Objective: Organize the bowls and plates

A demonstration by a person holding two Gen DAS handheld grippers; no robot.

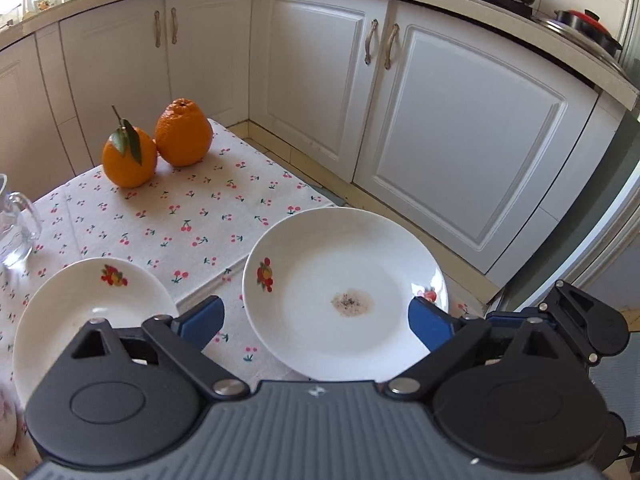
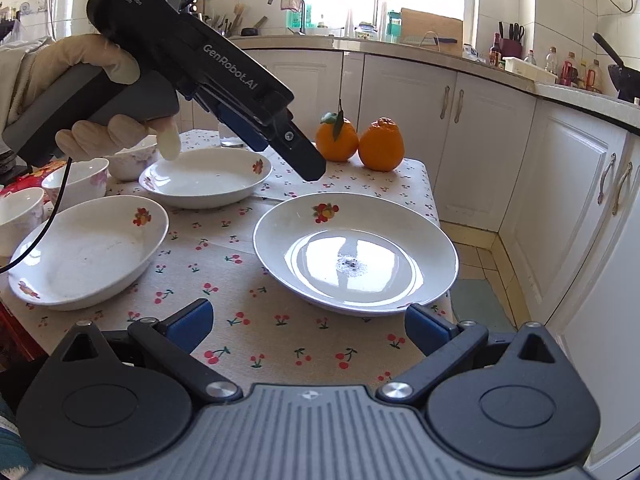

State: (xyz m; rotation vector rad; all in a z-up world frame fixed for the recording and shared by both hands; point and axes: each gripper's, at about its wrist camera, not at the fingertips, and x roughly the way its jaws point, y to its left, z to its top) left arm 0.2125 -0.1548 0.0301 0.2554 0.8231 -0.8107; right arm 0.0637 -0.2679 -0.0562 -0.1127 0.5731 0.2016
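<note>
— The plate looked like glazed white ceramic, glossy enough to mirror the window. And the tablecloth?

— Matt woven cloth, creased, printed with cherries. The oranges had dimpled, slightly shiny peel.

— The right gripper?

— Matt black plastic with smooth metal rivets (blue pads looked rubbery). The cabinet doors were smooth, satin white.

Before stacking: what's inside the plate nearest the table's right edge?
Inside the plate is a small patch of dark specks at its centre, otherwise bare. What lies beneath it on the tablecloth is covered.
</note>
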